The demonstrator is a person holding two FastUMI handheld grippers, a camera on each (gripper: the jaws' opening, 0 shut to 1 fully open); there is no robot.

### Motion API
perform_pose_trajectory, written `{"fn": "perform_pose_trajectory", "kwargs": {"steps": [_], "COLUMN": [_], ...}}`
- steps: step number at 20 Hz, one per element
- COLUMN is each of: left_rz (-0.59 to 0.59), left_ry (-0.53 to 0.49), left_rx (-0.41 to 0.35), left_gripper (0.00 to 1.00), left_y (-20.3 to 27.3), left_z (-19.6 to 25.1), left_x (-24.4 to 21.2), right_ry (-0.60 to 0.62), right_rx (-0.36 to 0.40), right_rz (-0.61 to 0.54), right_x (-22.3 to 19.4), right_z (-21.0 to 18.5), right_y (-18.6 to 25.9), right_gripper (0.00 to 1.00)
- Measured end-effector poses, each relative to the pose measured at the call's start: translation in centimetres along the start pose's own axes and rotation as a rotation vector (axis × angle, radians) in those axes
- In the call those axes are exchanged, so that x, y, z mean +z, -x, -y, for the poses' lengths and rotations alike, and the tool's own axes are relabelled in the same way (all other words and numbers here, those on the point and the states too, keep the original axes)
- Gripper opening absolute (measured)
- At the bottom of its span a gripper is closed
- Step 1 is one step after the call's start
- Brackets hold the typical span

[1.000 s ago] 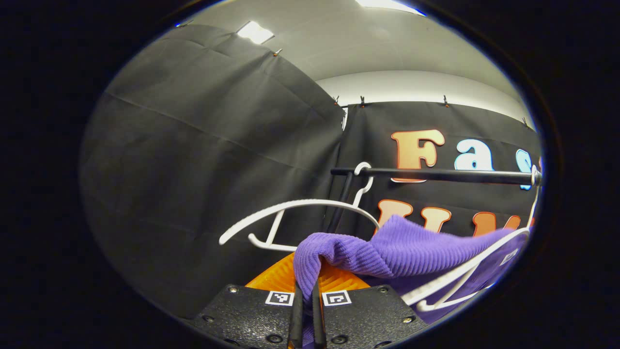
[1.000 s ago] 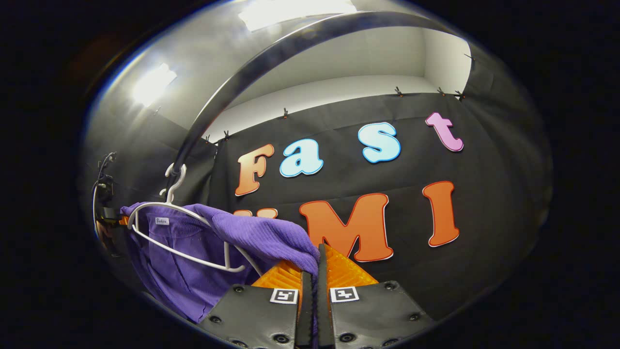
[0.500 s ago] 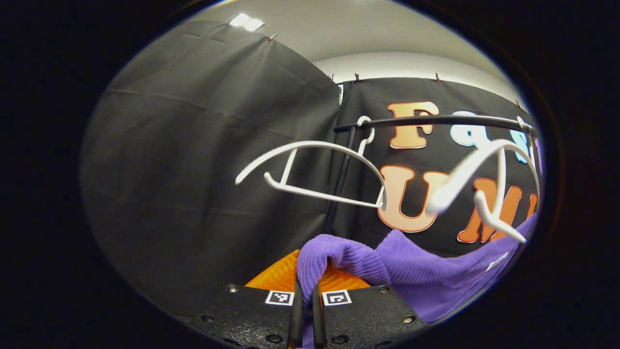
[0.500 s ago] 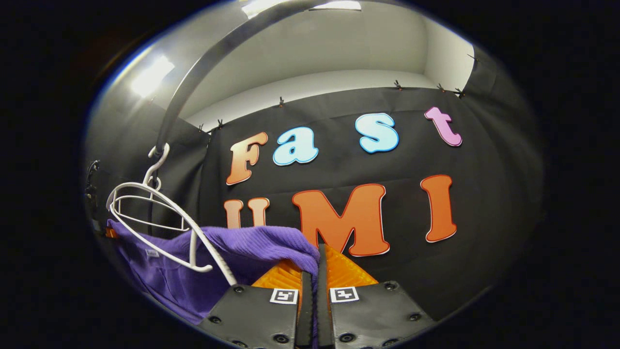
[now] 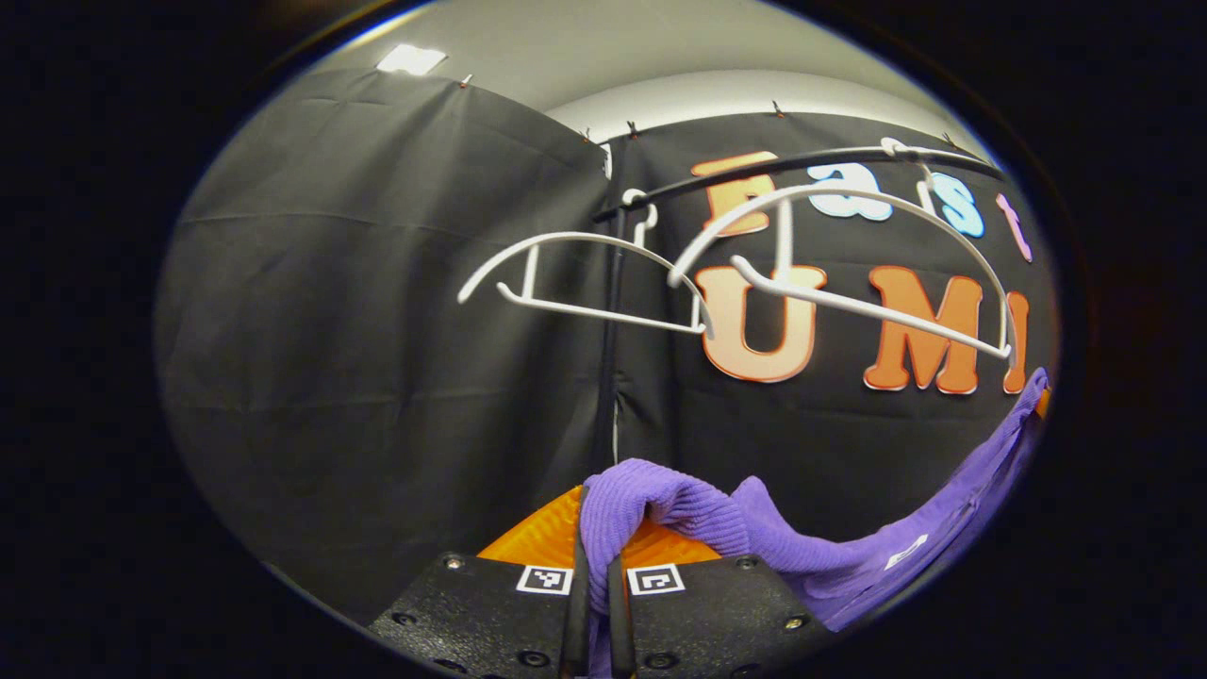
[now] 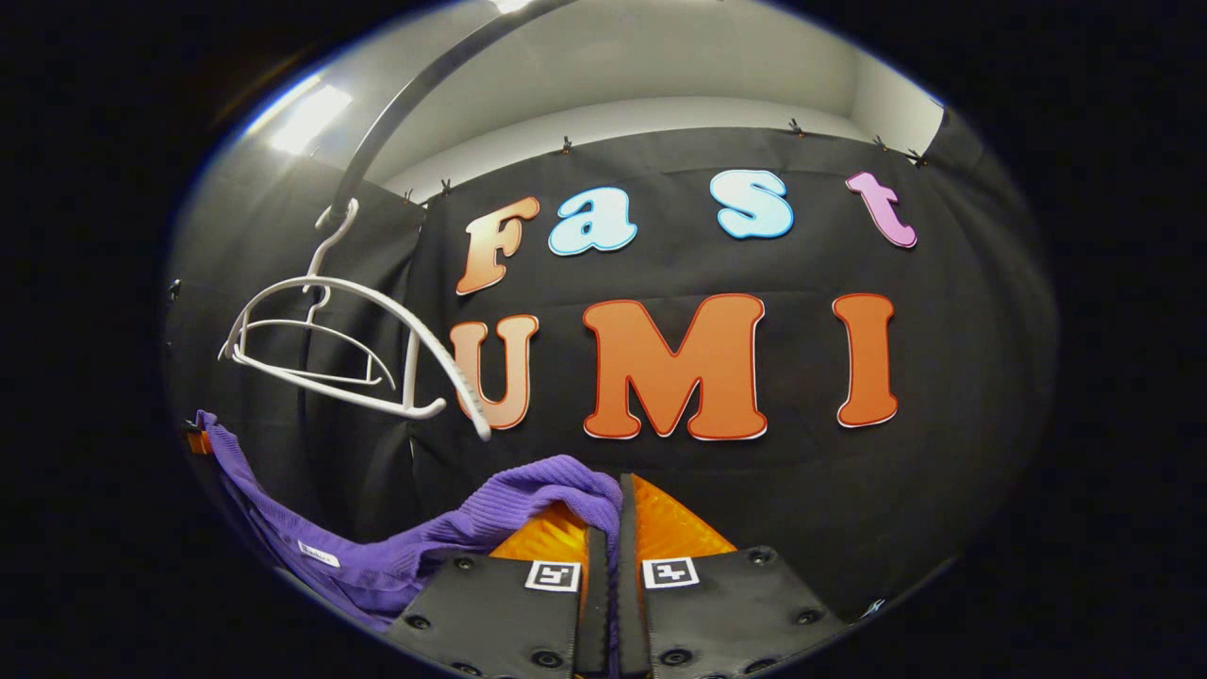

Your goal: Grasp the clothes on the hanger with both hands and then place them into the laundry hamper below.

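Note:
A purple ribbed garment (image 5: 688,514) hangs slack between my two grippers, free of the hangers. My left gripper (image 5: 596,575) is shut on one shoulder of it at the bottom of the left gripper view. From there the cloth sags off to the right, up to the far edge. In the right gripper view my right gripper (image 6: 608,547) is shut on the other shoulder of the purple garment (image 6: 443,542), which droops away to the left. Two bare white hangers (image 5: 849,255) (image 5: 575,283) hang on a black rail (image 5: 801,162) above the cloth.
In the right gripper view the white hangers (image 6: 349,349) swing from the curved rail (image 6: 405,104) at upper left. A black upright pole (image 5: 611,349) stands under the rail's end. Black cloth walls close the booth behind and to the left.
The purple garment has come off the white hanger and dropped below it. Both grippers have moved down with the cloth, and the emptied hanger has swung back up on the rail.

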State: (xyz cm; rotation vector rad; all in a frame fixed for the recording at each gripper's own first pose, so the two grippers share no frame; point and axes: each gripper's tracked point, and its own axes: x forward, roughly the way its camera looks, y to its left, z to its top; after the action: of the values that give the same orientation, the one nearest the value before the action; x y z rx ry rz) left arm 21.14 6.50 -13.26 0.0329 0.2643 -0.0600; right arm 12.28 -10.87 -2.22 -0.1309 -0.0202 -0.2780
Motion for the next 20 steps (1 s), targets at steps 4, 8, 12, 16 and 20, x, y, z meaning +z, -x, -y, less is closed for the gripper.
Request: {"fn": "perform_pose_trajectory", "kwargs": {"steps": [4,8,12,16,20], "left_rz": [-0.050,-0.146,-0.331,-0.518,-0.715], "left_ry": [-0.022,0.008,0.148,0.207,0.242], "left_rx": [-0.153,-0.339,-0.401,-0.439,-0.403], "left_gripper": [0.08,0.08,0.08,0.08,0.09], "left_y": [1.2,3.6,6.5,7.9,9.2], "left_z": [8.1,16.3,21.0,22.9,24.3], "left_x": [-2.3,-6.4,-12.7,-18.7,-24.5], "right_ry": [0.003,-0.024,-0.043,-0.074,-0.063], "right_rx": [0.087,0.173,0.248,0.273,0.278], "right_rz": [-0.062,-0.146,-0.331,-0.507,-0.668], "right_x": [-2.2,-5.8,-12.3,-18.8,-25.3], "right_z": [-3.5,-6.2,-8.4,-9.2,-9.3], "right_y": [1.4,3.3,5.4,7.9,10.2], "right_gripper": [0.11,0.11,0.11,0.11,0.11]}}
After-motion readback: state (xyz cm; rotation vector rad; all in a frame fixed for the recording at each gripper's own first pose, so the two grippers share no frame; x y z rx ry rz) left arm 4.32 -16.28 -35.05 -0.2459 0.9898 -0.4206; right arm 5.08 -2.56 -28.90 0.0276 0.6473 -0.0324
